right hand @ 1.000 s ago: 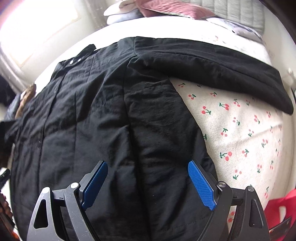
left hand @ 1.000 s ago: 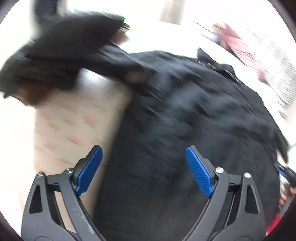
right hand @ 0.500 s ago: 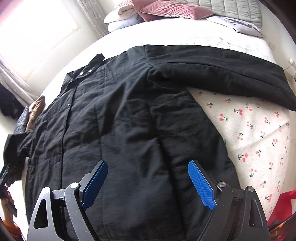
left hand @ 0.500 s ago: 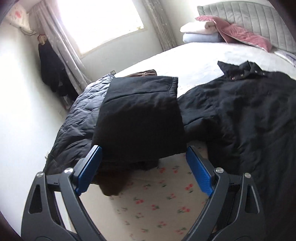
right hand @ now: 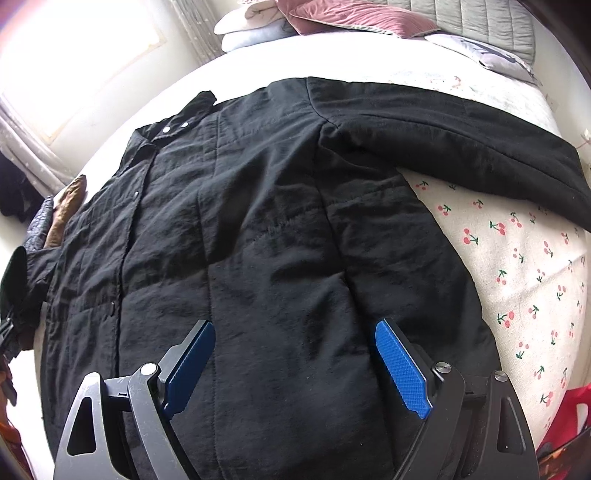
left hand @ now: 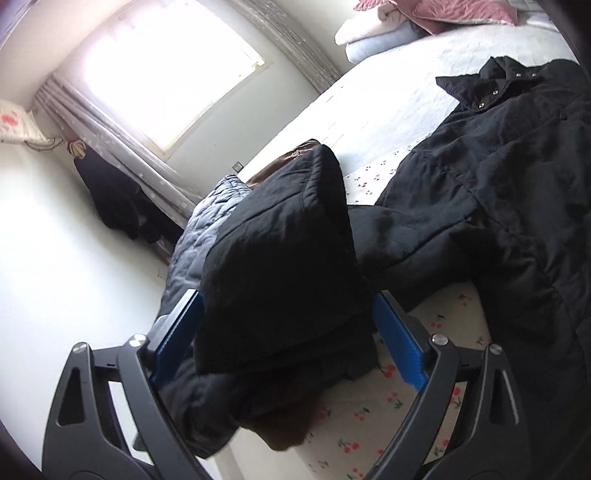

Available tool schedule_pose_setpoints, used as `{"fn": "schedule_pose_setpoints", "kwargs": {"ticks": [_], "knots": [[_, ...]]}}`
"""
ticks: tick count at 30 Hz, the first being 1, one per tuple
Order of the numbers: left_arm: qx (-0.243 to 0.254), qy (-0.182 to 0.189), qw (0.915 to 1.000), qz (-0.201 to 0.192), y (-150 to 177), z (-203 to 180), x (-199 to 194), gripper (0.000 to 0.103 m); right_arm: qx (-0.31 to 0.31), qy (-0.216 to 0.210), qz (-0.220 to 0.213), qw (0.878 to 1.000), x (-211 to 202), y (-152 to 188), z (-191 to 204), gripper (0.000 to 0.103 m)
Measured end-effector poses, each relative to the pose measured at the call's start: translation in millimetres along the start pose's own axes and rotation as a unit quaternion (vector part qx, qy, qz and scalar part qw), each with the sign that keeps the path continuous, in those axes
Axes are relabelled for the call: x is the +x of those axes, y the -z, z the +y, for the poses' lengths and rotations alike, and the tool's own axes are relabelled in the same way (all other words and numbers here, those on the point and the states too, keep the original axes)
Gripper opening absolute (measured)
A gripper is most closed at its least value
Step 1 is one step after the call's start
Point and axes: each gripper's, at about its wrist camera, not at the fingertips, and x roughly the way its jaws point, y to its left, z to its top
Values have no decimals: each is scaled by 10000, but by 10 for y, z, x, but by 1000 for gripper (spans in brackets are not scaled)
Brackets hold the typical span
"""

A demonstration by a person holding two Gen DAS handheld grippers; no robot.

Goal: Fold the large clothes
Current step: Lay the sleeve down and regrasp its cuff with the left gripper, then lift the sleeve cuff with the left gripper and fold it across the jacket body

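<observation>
left wrist view: the left gripper [left hand: 286,339] has its blue-padded jaws spread wide, and the cuff end of the black coat's sleeve [left hand: 280,258] sits between them, draped over a pile of other clothes. whether either pad actually touches the fabric cannot be told. the sleeve runs right to the black coat [left hand: 498,177], which lies spread on the bed [left hand: 388,99] with its snap-button collar toward the head of the bed. under the sleeve lie a dark quilted jacket [left hand: 199,236] and something brown [left hand: 284,428] at the bed's edge. a cherry-print sheet [left hand: 369,417] shows below the sleeve. folded bedding and a pink pillow [left hand: 436,14] sit at the far end, near a bright window [left hand: 162,70].

right wrist view: the right gripper [right hand: 293,369] hovers over the lower body of the coat [right hand: 258,240], jaws apart and holding nothing. the coat lies flat, front up, its other sleeve [right hand: 443,140] stretched out to the right across the cherry sheet [right hand: 517,266]. a red object [right hand: 565,417] shows at the lower right edge.
</observation>
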Motion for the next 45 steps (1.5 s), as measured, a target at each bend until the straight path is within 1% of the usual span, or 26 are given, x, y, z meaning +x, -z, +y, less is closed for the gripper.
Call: {"fn": "schedule_pose_setpoints", "kwargs": {"ticks": [1, 2, 3, 4, 5, 6, 9, 13, 15, 16, 19, 20, 22, 23, 24, 26, 27, 28, 30, 33, 35, 37, 38, 40, 43, 45], "knots": [[-46, 21, 10000, -2, -59, 47, 19, 87, -16, 23, 2, 10000, 3, 3, 5, 90], [-175, 90, 9998, 27, -110, 108, 26, 72, -32, 39, 0, 10000, 4, 4, 10, 90], [-362, 162, 9992, 83, -163, 194, 38, 53, -42, 47, -4, 10000, 6, 6, 15, 90], [-632, 188, 9977, 166, -225, 311, 60, 43, -52, 52, -9, 10000, 7, 7, 20, 90], [-882, 171, 9957, 243, -263, 406, 83, 24, -60, 56, -14, 10000, 8, 10, 28, 90], [-1136, 168, 9928, 327, -298, 516, 113, 16, -61, 64, -18, 10000, 16, 10, 43, 90], [-1908, 244, 9809, 299, -340, 810, 105, 13, -64, 56, -39, 10000, 24, 6, 81, 90], [-2974, 667, 9524, -36, -280, 1160, -60, 11, -140, 44, -203, 9997, -65, 22, 285, 90], [-3283, 810, 9410, -170, -241, 1289, -133, 10, -161, -95, -323, 9993, -122, 27, 504, 91], [-3430, 888, 9348, -247, -218, 1365, -175, 10, -174, -31, -345, 9992, -126, 9, 614, 92], [-3818, 1181, 9151, -537, -181, 1552, -280, 9, -407, 318, -474, 9975, -149, -46, 984, 92], [-3947, 1297, 9071, -673, -162, 1630, -336, 9, -390, 586, -610, 9957, -184, -66, 1077, 92], [-4110, 1513, 8948, -871, -167, 1747, -397, 9, -227, 744, -850, 9933, -226, -125, 1239, 92], [-4149, 1617, 8904, -948, -188, 1763, -402, 9, -268, 670, -963, 9927, -241, -151, 1358, 92], [-4178, 1711, 8864, -1020, -211, 1783, -431, 9, -356, 776, -1003, 9913, -241, -169, 1463, 90], [-4211, 1926, 8786, -1166, -284, 1798, -473, 9, -469, 1334, -1085, 9840, -227, -162, 1691, 90], [-4218, 2039, 8747, -1243, -328, 1803, -496, 9, -479, 1289, -1199, 9832, -238, -157, 1764, 91], [-4212, 2142, 8713, -1324, -383, 1801, -519, 9, -477, 977, -1308, 9854, -239, -152, 1855, 91], [-4215, 2302, 8648, -1464, -466, 1787, -568, 9, -604, 43, -1199, 9909, -180, -155, 2060, 91], [-4288, 2589, 8492, -1671, -569, 1750, -656, 9, -1057, -1152, -914, 9835, 4, -215, 2569, 89], [-4319, 2775, 8396, -1777, -619, 1708, -716, 9, -1354, -1635, -851, 9735, 147, -251, 2955, 79], [-4304, 2942, 8325, -1873, -689, 1652, -798, 9, -1588, -2173, -738, 9603, 344, -255, 3332, 60], [-4301, 3014, 8295, -1900, -711, 1626, -833, 9, -1629, -2403, -627, 9549, 468, -263, 3509, 56], [-4283, 3181, 8239, -1914, -782, 1567, -868, 9, -1577, -2576, -288, 9528, 780, -279, 3829, 35], [-4198, 3312, 8232, -1909, -879, 1440, -903, 9, -1371, -2897, 235, 9469, 1166, -219, 4164, 23], [-4161, 3441, 8223, -1795, -929, 1330, -865, 9, -1344, -3003, 527, 9428, 1389, -157, 4377, 22]]}}
